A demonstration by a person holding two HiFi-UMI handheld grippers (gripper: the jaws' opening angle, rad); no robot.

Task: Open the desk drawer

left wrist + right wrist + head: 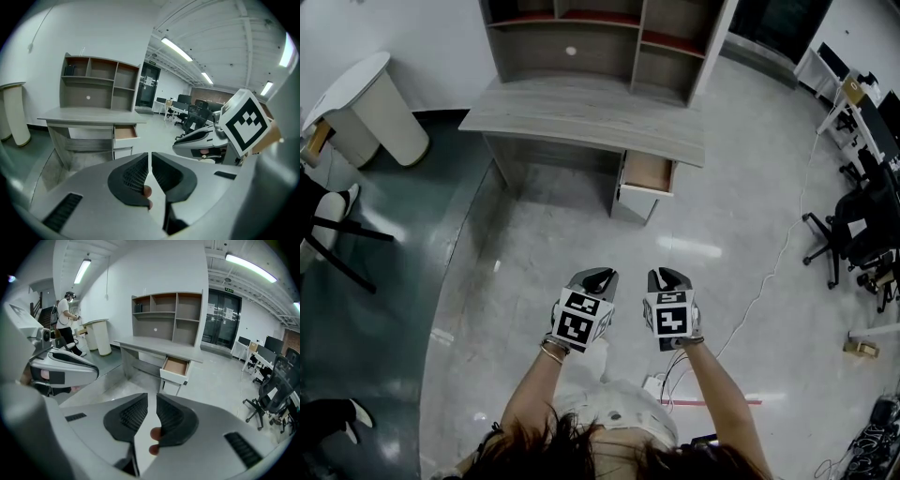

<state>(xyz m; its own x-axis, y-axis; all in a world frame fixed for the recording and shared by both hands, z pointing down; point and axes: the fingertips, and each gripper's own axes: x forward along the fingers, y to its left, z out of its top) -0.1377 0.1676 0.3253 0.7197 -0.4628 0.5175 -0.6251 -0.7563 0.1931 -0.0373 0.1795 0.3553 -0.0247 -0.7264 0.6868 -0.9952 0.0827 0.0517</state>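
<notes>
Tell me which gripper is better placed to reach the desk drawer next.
Right, probably. In the head view the right gripper sits almost straight below the pulled-out drawer, while the left gripper is offset to its left. Both are well short of it.

We note: surface (581, 112) grey wood-grain, matt; drawer (647, 172) inside pale brown wood; floor (712, 225) smooth, glossy, mirrors lights.
</notes>
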